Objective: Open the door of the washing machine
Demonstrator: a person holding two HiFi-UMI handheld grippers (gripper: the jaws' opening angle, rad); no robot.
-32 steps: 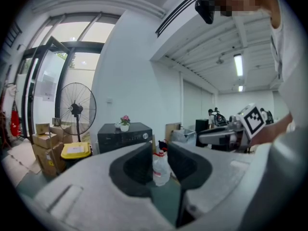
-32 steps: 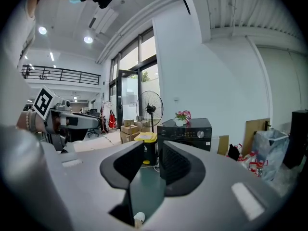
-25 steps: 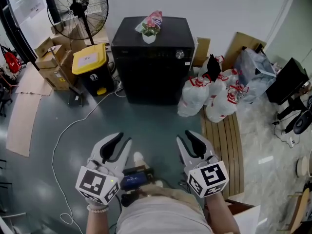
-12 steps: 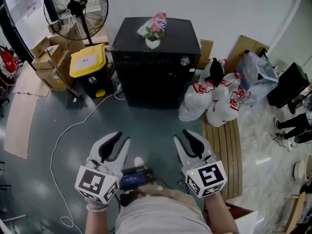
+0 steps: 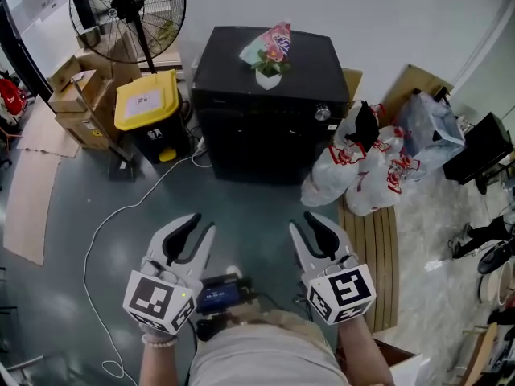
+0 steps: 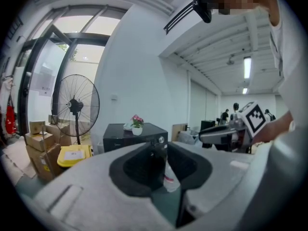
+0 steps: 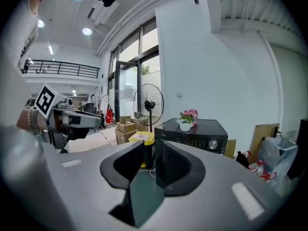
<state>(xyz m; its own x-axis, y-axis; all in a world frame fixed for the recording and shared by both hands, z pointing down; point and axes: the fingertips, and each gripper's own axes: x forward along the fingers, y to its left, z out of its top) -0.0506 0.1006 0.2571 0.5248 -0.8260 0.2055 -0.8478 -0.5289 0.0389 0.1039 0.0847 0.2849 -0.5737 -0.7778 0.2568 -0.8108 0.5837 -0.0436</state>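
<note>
Left tongs [image 5: 199,225] and right tongs [image 5: 306,222] both sit narrowly apart with nothing between them. I see the washing machine [image 5: 265,135] at 12 o'clock, well apart from them, flower pot [image 5: 269,79] on top.

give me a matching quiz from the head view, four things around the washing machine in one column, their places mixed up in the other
1 flower pot
2 yellow-lidded bin
3 white bags
4 fan

a on the floor, right of the washing machine
b on top of the washing machine
c top left, beyond the yellow-lidded bin
d on the floor, just left of the washing machine

Pairs: 1-b, 2-d, 3-a, 4-c
</note>
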